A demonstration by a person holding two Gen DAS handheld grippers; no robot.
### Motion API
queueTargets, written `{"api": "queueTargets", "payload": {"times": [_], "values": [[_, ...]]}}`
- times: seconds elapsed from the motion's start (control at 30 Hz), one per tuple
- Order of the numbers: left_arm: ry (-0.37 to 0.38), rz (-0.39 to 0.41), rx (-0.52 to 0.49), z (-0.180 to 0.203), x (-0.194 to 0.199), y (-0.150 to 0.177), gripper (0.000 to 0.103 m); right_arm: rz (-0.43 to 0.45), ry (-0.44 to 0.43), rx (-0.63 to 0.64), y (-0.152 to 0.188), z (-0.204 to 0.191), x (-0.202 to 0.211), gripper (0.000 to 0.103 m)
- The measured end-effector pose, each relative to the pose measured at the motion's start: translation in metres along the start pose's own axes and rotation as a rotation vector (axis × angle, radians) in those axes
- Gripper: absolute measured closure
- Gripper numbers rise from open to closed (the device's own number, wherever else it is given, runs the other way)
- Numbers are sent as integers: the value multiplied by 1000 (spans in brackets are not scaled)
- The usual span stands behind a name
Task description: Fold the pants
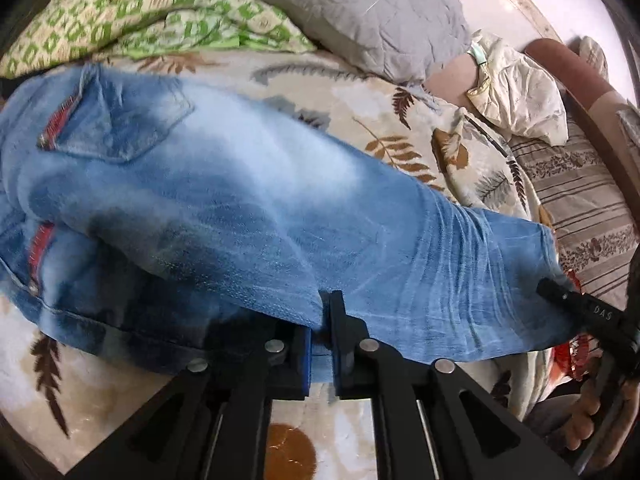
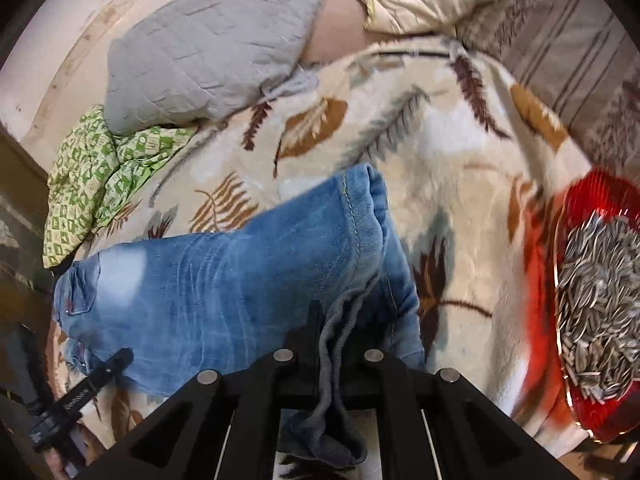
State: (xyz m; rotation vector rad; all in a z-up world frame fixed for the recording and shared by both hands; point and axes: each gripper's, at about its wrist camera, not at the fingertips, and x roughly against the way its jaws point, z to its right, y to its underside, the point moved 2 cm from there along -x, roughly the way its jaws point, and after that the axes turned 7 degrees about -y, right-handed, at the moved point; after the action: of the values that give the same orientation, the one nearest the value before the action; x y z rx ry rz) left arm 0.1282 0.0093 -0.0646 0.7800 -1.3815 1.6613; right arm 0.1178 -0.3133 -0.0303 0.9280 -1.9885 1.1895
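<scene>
Faded blue jeans (image 1: 248, 200) lie folded across a leaf-patterned blanket (image 1: 380, 92), with the pockets at the left in the left wrist view. At the near edge of the jeans my left gripper (image 1: 322, 344) stands slightly open; a strip of denim sits in the narrow gap between its pads. In the right wrist view the leg end of the jeans (image 2: 240, 272) bunches up. My right gripper (image 2: 324, 340) is shut on it, and grey inner cloth trails down between the fingers. The right gripper's tip (image 1: 560, 292) rests on the denim at the right. The left gripper (image 2: 108, 364) shows at the lower left.
A grey pillow (image 2: 208, 52) and a green patterned cloth (image 2: 100, 176) lie at the far side of the bed. A red bowl of sunflower seeds (image 2: 596, 300) stands close on the right. Cream bedding (image 1: 516, 92) and a striped cover (image 1: 580, 208) lie beyond. A hand (image 1: 584, 420) holds the right gripper.
</scene>
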Motion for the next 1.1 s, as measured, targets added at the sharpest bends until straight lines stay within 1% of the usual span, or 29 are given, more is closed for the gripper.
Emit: {"api": "queueTargets", "payload": {"times": [0.03,0.07,0.1,0.13,0.17,0.2,0.27,0.3,0.33,0.37,0.4,0.43,0.47,0.53,0.57,0.6,0.63,0.67,0.7,0.73,0.77,0.8,0.87,0.9,0.93,0.97,1.03,1.1], "values": [[-16,1,-19,1,2,1,83,8,24,30,0,-4,2,96],[-19,-3,-30,1,4,1,79,22,61,52,-1,-7,5,93],[-15,-4,-40,1,7,2,70,32,77,63,0,-9,8,91],[-6,-3,-46,0,13,3,63,36,93,70,0,-10,12,83],[-2,2,-45,0,16,2,60,42,100,67,1,-9,14,72],[7,9,-46,-1,21,2,55,54,102,54,2,-7,19,66],[29,35,-38,-4,36,1,51,81,80,62,4,-10,31,56],[39,47,-34,-5,42,0,49,101,91,82,3,-16,36,53],[53,66,-25,-10,52,-1,47,130,117,111,5,-24,45,48],[56,77,-20,-12,57,-3,43,158,106,140,6,-36,54,46],[57,90,-12,-17,64,-5,41,173,71,159,8,-47,59,46],[56,102,1,-22,69,-9,40,184,0,176,11,-64,65,46],[42,106,30,-32,74,-14,39,175,-46,187,13,-77,66,46],[8,83,103,-55,77,-25,37,125,-142,254,20,-116,57,46],[2,64,136,-68,77,-30,37,103,-177,284,23,-133,50,46],[-3,51,159,-77,76,-33,37,66,-232,327,28,-156,39,46],[-15,29,190,-91,75,-38,37,42,-264,348,33,-170,31,46],[-30,1,238,-112,73,-46,37,-4,-336,381,38,-194,16,46],[-32,-11,262,-122,71,-49,37,-22,-375,386,43,-204,9,46],[-29,-30,298,-137,70,-53,37,-58,-436,384,49,-221,-4,47],[-25,-50,347,-153,68,-57,37,-79,-457,396,53,-232,-11,47],[-34,-58,375,-167,66,-62,37,-96,-466,420,57,-244,-19,47],[-75,-43,359,-183,66,-69,37,-115,-460,509,67,-276,-37,47],[-80,-24,358,-189,66,-70,37,-128,-454,544,71,-287,-46,47],[-66,-6,364,-196,65,-71,37,-141,-439,600,77,-302,-58,47],[-49,-9,373,-203,61,-70,37,-139,-420,635,81,-311,-65,47],[-37,-39,423,-214,53,-68,38,-138,-377,710,87,-332,-84,47],[-17,-49,468,-222,49,-68,38,-146,-371,752,90,-345,-99,47]]}}
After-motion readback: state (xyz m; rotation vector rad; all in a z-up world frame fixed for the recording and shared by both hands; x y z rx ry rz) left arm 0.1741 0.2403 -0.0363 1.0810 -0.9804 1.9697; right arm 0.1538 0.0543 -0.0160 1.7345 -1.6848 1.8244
